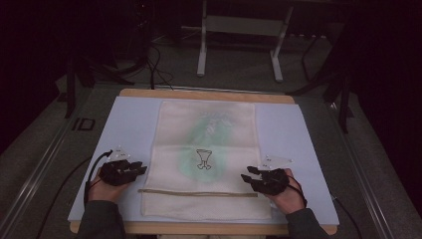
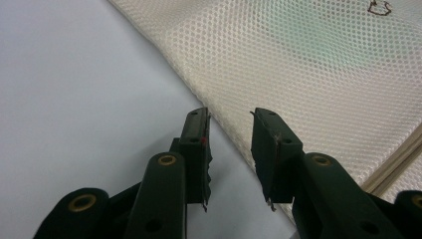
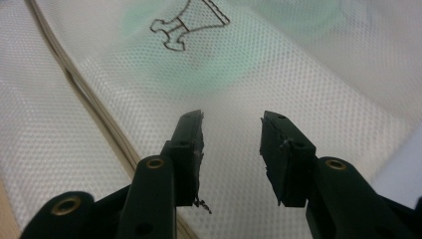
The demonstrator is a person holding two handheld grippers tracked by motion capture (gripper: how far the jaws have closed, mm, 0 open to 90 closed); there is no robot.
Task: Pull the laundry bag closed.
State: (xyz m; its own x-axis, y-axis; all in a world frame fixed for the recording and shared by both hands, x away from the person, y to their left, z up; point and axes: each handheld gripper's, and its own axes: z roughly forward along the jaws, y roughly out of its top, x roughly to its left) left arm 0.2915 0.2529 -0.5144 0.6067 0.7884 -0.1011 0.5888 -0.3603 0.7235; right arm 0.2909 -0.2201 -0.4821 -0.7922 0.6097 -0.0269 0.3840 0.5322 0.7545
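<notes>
1. Mesh bag (image 1: 206, 159) lies flat on the surface (image 1: 132, 127), long axis running away from the person, roughly centred between the two hands.
2. Bag is cream mesh with a green patch showing through and a small dark outline drawing (image 1: 203, 159) near the middle; zipper (image 1: 199, 192) runs across it near the person's end.
3. Left tongs (image 1: 141, 168) sit just beside the bag's left edge, jaws apart, nothing between them (in the left gripper view (image 2: 230, 149) one jaw is over bare surface, the other over the mesh edge).
4. Right tongs (image 1: 247, 174) sit at the bag's right edge, above the zipper line, released, nothing gripped.
5. Right gripper view: tongs (image 3: 231, 154) hover over the mesh, zipper (image 3: 94, 104) passing to their left, drawing (image 3: 186, 25) ahead.
</notes>
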